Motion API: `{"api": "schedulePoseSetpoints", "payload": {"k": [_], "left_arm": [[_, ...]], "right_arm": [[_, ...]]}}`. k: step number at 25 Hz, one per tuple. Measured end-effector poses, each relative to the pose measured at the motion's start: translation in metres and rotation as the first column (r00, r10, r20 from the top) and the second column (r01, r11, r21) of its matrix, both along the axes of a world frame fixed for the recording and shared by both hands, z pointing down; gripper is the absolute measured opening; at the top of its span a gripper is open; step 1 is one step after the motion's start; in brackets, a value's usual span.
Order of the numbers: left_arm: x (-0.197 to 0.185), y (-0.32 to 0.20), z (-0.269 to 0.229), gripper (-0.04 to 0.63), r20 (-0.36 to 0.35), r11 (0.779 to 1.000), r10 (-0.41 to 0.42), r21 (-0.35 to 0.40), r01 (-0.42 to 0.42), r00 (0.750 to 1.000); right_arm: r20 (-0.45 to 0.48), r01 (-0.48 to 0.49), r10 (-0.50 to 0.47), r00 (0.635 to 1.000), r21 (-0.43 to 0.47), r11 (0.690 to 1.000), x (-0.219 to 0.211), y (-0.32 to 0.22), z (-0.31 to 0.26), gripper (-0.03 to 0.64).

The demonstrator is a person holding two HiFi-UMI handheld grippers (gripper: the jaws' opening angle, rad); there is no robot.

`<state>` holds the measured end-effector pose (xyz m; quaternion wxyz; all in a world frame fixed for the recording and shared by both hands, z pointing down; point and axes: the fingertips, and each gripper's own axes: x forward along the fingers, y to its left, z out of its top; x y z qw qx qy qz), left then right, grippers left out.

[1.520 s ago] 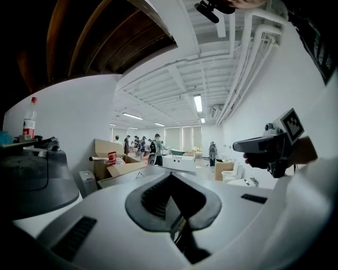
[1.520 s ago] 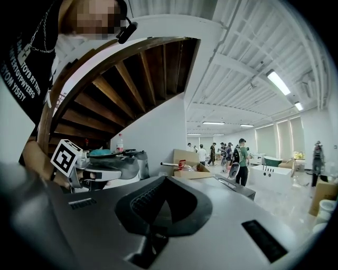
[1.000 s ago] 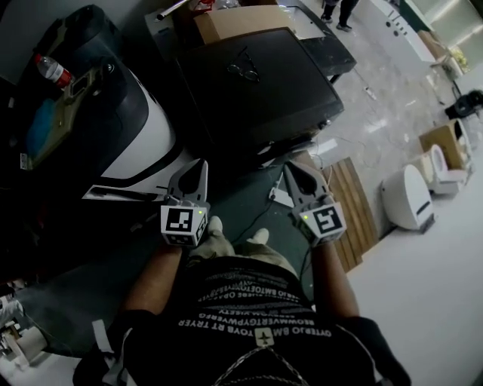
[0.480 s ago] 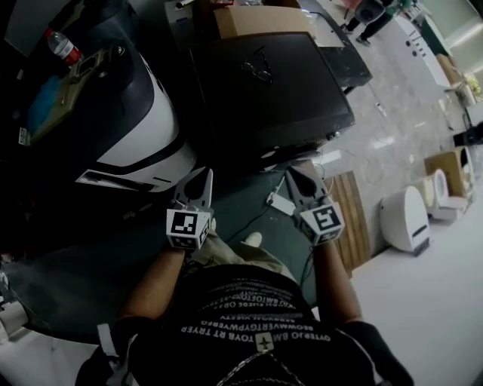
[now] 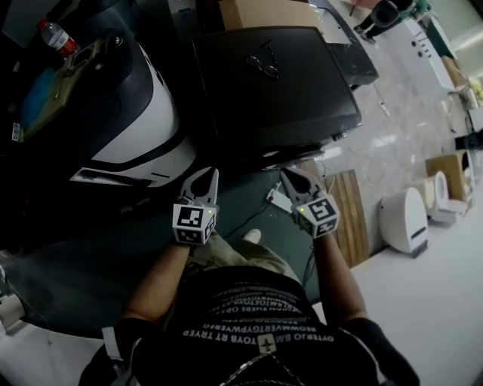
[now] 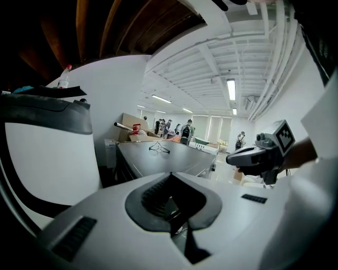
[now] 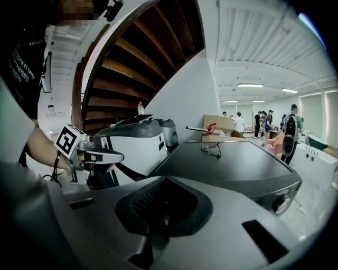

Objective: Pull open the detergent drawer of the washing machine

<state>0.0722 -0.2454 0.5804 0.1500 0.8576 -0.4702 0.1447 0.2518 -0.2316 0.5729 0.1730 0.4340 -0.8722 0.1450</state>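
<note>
While no drawer shows, left claw [image 5: 204,179]: clenched, empty
right claw [image 5: 294,178]: clenched, empty
dark boxy washing machine [image 5: 272,90]: front face hidden
advice: open one claw, pull drawer straight

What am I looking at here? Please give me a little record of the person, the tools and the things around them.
person: holds one tool in each hand
left tool: shut, empty, touching nothing
right tool: shut, empty, touching nothing
ahead: dark machine with a flat top
on it: glasses
to its left: white and black machine, bottle on top
behind: box
drawer: none in view
</note>
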Motion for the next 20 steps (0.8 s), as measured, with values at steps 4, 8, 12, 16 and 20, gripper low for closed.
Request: {"api": "schedulePoseSetpoints", "payload": {"k": [4, 8, 12, 16, 20], "left_arm": [[0.0, -0.006, 0.026, 0.003, 0.013, 0.999, 0.005, -0.047, -0.005, 1.0], [0.008, -0.01, 0.047, 0.005, 0.021, 0.993, 0.033, -0.118, -0.031, 0.999], [0.012, -0.017, 0.063, 0.006, 0.017, 0.989, 0.038, -0.145, -0.035, 0.999], [0.017, -0.021, 0.075, 0.043, 0.017, 0.984, 0.053, -0.171, -0.049, 0.998], [0.022, -0.024, 0.091, 0.092, 0.03, 0.975, 0.081, -0.208, -0.073, 0.996]], "right_arm": [[-0.007, 0.023, -0.024, 1.0, -0.043, 0.999, 0.0, -0.011, 0.023, -0.006], [-0.013, 0.03, -0.031, 0.999, -0.07, 0.997, 0.003, -0.021, 0.042, -0.006], [-0.034, 0.013, -0.016, 0.999, -0.089, 0.996, 0.011, -0.031, 0.06, -0.006], [-0.042, -0.006, 0.002, 0.999, -0.099, 0.995, 0.022, -0.041, 0.073, -0.006], [-0.052, -0.028, 0.023, 0.998, -0.106, 0.994, 0.031, -0.055, 0.084, -0.005]]}}
